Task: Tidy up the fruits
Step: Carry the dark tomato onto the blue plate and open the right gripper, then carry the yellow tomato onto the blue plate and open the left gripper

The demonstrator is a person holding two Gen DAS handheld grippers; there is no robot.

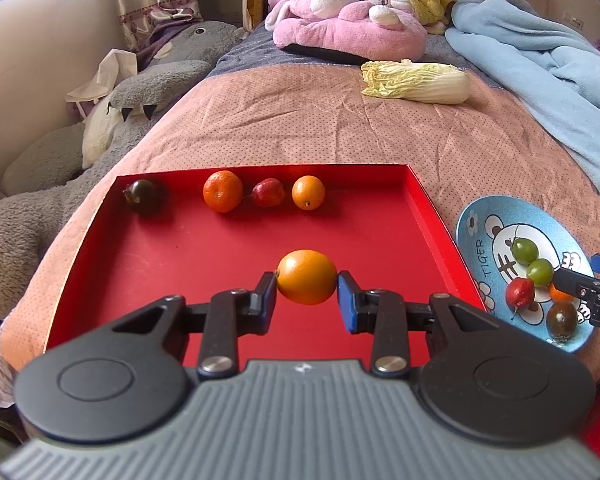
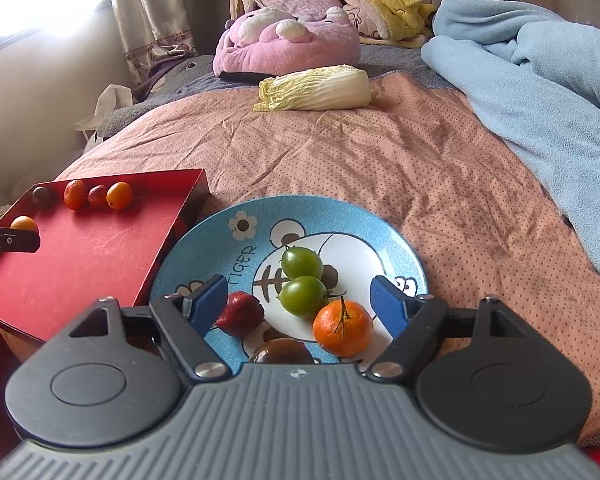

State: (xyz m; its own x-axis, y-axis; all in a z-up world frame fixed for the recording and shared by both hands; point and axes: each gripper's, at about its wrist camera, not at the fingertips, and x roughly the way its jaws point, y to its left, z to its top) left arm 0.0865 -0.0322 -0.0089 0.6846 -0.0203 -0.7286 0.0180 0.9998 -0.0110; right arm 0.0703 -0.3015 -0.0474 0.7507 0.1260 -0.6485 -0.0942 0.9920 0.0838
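From the left wrist we see our left gripper [image 1: 307, 294] with jaws closed against a smooth round orange fruit [image 1: 306, 277] above the shallow red cardboard tray [image 1: 424, 208], four fruits lining its far wall.

From the right wrist, our right gripper [image 2: 300, 300] hangs wide apart, holding nothing, over the blue cartoon-printed plate [image 2: 380, 220]; a dark tomato [image 2: 282, 352] is half hidden behind the gripper body.

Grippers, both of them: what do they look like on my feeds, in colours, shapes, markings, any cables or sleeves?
The left gripper and right gripper look identical: a ribbed grey body bearing a small emblem, two round black discs at its sides, black linkage arms with silver rivets, and jaws faced with blue pads. No cables, sleeves or hands show in either view.
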